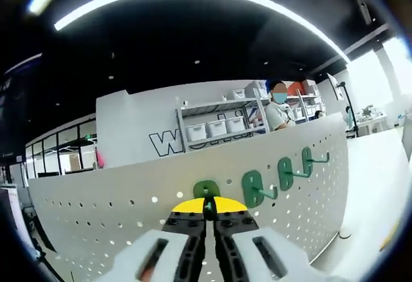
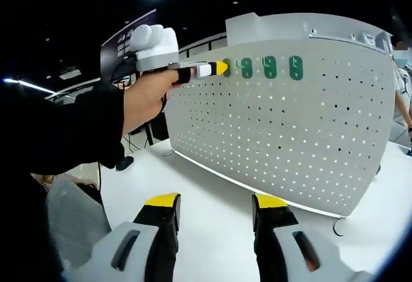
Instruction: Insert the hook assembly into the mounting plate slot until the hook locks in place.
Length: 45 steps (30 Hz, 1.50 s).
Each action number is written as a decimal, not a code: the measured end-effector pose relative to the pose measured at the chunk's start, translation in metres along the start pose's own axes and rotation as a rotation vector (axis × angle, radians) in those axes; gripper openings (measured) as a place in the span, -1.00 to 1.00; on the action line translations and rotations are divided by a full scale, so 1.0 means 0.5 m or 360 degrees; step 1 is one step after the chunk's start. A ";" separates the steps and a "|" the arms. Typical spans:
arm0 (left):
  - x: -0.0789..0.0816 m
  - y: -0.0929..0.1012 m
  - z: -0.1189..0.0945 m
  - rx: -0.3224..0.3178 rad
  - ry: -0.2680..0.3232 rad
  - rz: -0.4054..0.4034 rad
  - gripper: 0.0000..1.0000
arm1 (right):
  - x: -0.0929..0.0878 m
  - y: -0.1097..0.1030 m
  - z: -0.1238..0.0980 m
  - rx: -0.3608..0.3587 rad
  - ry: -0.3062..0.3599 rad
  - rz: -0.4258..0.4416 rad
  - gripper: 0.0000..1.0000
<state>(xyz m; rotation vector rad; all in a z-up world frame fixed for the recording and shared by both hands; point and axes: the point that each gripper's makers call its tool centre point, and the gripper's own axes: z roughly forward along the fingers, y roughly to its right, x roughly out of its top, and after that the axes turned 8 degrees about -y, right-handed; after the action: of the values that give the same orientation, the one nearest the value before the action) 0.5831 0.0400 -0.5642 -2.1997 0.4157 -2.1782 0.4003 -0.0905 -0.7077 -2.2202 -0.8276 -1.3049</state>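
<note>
A: Jaws first. In the left gripper view, what did the left gripper (image 1: 208, 212) do?

B: Its yellow tips were squeezed together on a green hook (image 1: 206, 190). The hook was right up against the white board (image 1: 96, 217), near the top edge. I think it was held tight so the hook could be pushed into the holes.

A: Was the hook locked in?

B: I could not tell. The tips hid the bottom of it. It looked like it touched the board, so I think the job was nearly done.

A: And the right gripper (image 2: 215, 206)?

B: Its jaws were wide apart and held nothing. It hung low over the white table (image 2: 212, 205), back from the board. I think it stayed back so it could watch the whole board.

A: What did the right gripper view show farther off?

B: A hand (image 2: 145, 98) held the left gripper up at the board's top left corner. Three more hooks (image 2: 270, 67) sat in a row beside it, along the top.

A: Why up there?

B: I think the new hook was meant to join that row, just beside the others.

A: And behind the board?

B: Shelves (image 1: 215, 127) with white boxes, and a person (image 1: 278, 111) standing by them.
</note>
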 end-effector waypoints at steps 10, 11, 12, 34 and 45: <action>0.003 0.003 0.003 0.0064 -0.0004 0.0120 -0.95 | -0.005 0.000 0.003 0.0010 -0.0008 0.0007 -0.17; 0.002 0.004 0.003 0.0063 -0.0003 0.0108 -0.95 | -0.006 0.000 0.004 0.0010 -0.0011 0.0007 -0.17; 0.001 0.003 0.003 0.0063 -0.0001 0.0071 -0.95 | -0.007 0.000 0.005 0.0011 -0.0013 0.0008 -0.17; 0.000 0.007 0.008 0.0182 -0.0007 0.0269 -0.92 | -0.014 0.009 -0.003 0.0005 -0.0016 0.0027 -0.17; -0.003 0.003 0.005 0.0055 0.0014 -0.0035 -0.86 | -0.014 0.003 0.002 0.0011 -0.0026 0.0017 -0.17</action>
<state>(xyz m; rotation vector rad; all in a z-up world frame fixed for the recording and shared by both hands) 0.5851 0.0385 -0.5661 -2.1884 0.3530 -2.1898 0.3994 -0.0931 -0.7142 -2.2301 -0.8234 -1.2787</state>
